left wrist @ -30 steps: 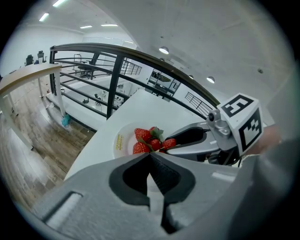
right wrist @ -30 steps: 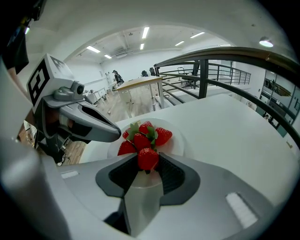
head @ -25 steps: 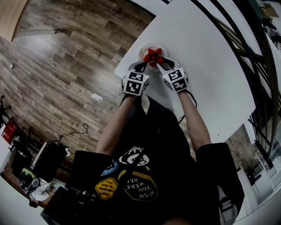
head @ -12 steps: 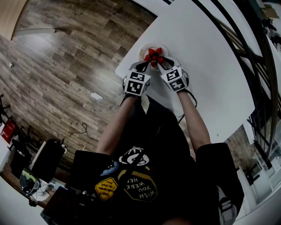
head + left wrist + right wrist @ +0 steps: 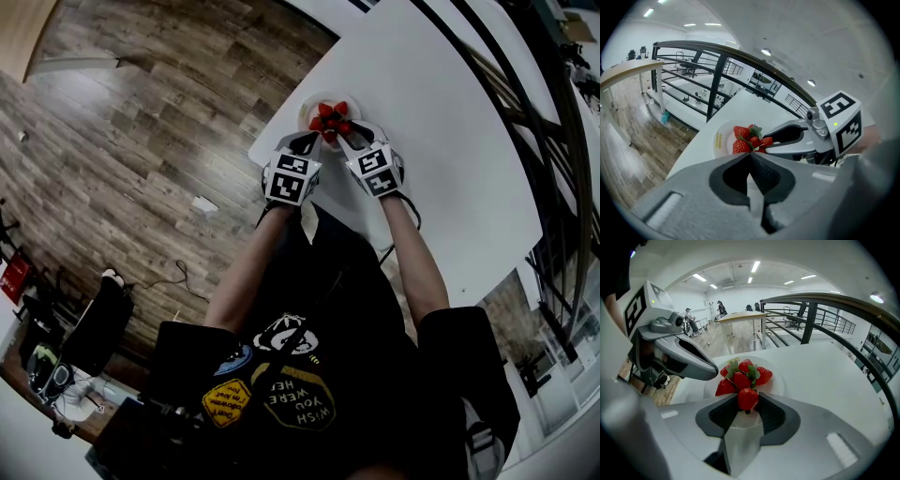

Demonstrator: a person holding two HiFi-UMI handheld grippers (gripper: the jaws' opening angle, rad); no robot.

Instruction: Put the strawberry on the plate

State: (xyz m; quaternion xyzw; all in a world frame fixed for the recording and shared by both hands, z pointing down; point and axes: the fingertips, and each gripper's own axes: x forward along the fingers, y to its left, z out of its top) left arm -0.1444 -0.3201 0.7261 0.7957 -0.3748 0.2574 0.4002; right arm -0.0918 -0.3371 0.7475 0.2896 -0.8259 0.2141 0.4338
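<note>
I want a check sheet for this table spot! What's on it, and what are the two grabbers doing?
surface: white table, bare around the plate.
job's things: plate with a strawberry pile; one more strawberry held at the plate's near edge.
clutter: nothing seen on the table.
grippers: right gripper shut on the strawberry; left gripper shut, empty, beside the plate.
cables: one on the floor.
surroundings: wood floor, dark railing.
</note>
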